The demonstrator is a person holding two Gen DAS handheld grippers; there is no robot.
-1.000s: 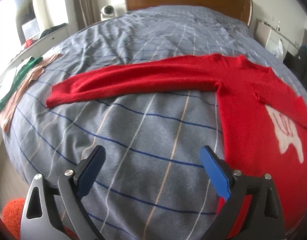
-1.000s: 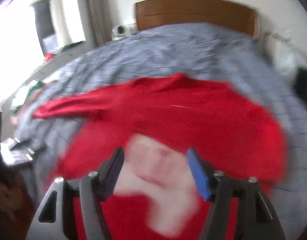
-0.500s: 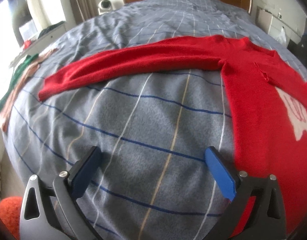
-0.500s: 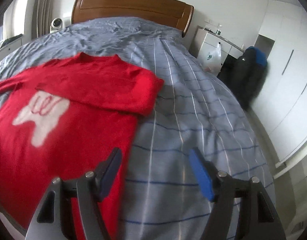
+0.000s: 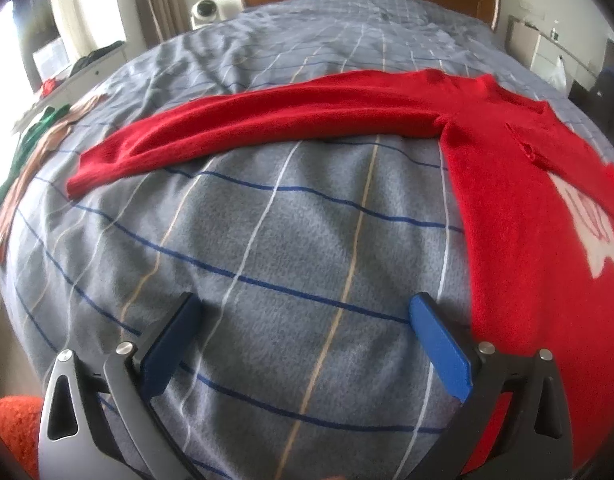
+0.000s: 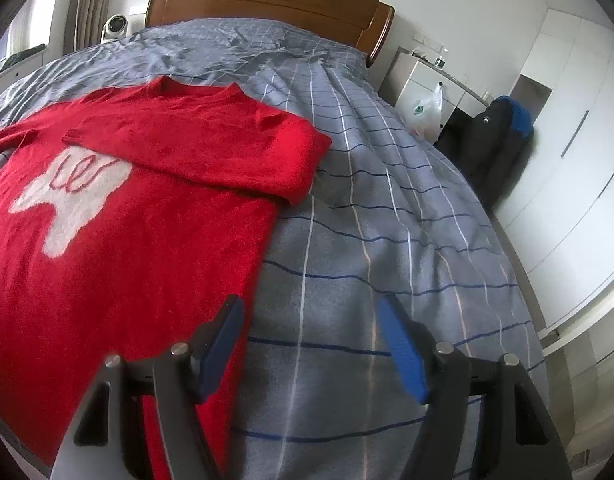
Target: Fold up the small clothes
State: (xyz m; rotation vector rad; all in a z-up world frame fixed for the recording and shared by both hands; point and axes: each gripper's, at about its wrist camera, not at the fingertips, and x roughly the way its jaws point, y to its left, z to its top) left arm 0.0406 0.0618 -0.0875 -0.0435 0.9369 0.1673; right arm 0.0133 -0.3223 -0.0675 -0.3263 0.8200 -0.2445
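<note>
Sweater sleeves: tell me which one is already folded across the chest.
The sleeve in the right wrist view, lying over the red sweater. The other sleeve stretches straight across the grey bedspread.

A grey-blue checked bedspread (image 6: 387, 220) with dark blue and white lines covers the bed, backed by a brown wooden headboard (image 6: 267, 4). A small white round device (image 6: 115, 26) stands beside the headboard near the curtains (image 5: 159, 4). A white nightstand (image 6: 423, 76) with a plastic bag (image 6: 427, 110) hanging on its front stands by the bed's far side, next to dark and blue garments (image 6: 503, 140) and white wardrobe doors (image 6: 579, 128). Green and peach fabrics (image 5: 31, 160) lie at the bed's edge, and something orange and fuzzy (image 5: 11, 428) shows low down.
</note>
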